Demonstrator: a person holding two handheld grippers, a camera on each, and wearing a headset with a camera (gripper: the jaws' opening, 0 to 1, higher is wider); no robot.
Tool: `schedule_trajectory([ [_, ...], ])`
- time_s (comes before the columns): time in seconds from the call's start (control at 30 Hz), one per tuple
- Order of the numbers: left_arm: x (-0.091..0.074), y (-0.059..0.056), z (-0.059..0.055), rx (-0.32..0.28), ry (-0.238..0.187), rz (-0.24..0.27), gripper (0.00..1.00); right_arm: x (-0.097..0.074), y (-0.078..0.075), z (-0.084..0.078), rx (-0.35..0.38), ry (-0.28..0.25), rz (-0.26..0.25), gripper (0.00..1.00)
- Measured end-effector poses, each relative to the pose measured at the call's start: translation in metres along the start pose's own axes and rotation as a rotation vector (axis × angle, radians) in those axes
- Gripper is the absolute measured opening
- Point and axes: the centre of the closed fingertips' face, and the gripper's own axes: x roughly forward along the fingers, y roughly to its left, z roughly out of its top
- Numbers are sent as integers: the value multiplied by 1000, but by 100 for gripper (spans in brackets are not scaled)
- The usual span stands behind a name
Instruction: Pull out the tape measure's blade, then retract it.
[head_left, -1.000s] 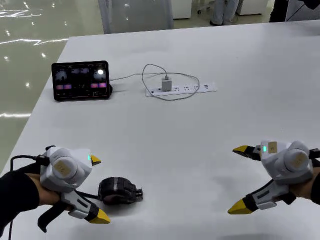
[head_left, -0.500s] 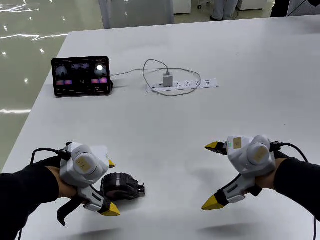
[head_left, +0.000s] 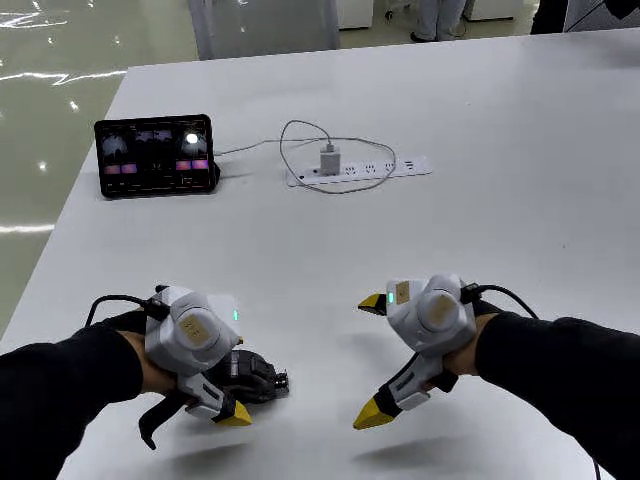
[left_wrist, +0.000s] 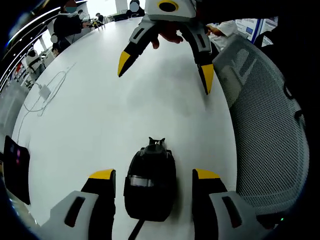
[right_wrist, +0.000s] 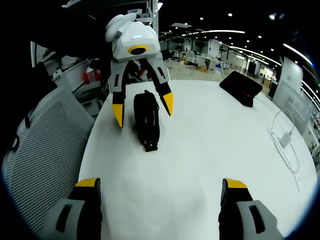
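Observation:
A black tape measure (head_left: 258, 376) lies on the white table (head_left: 320, 250) near its front edge, blade tip pointing right. My left gripper (head_left: 240, 378) is open and straddles it. In the left gripper view the case (left_wrist: 150, 182) sits between the yellow-tipped fingers (left_wrist: 102, 175) with a small gap on each side. My right gripper (head_left: 370, 358) hovers open a short way to the right, facing the tape measure, nothing between its fingers. The right gripper view has the tape measure (right_wrist: 147, 120) ahead, inside the left gripper (right_wrist: 142, 107). The right gripper (left_wrist: 165, 70) also appears in the left gripper view.
A dark tablet (head_left: 155, 155) stands at the back left. A white power strip (head_left: 360, 170) with a charger and looped cable lies behind the middle. A grey mesh chair (left_wrist: 270, 125) stands just off the table's front edge.
The left gripper has moved right so its jaws now straddle the tape measure. The right gripper has moved left, closer to it. The tape measure has not moved.

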Motion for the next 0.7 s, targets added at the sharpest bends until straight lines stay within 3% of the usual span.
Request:
schedule_trajectory([
  [0.13, 3, 6, -6, -18, 24, 5, 43, 11, 0, 12, 22, -12, 8, 99],
  [0.23, 4, 7, -6, 11, 17, 16, 35, 18, 3, 15, 15, -3, 20, 99],
  [0.37, 4, 6, -7, 51, 24, 28, 34, 24, 5, 20, 5, -2, 27, 99],
  [0.57, 3, 8, -7, 21, -3, 21, 34, 36, 9, 23, 3, 5, 42, 99],
  [0.7, 4, 7, -7, 20, 5, 24, 33, 45, 11, 24, -9, 19, 49, 99],
])
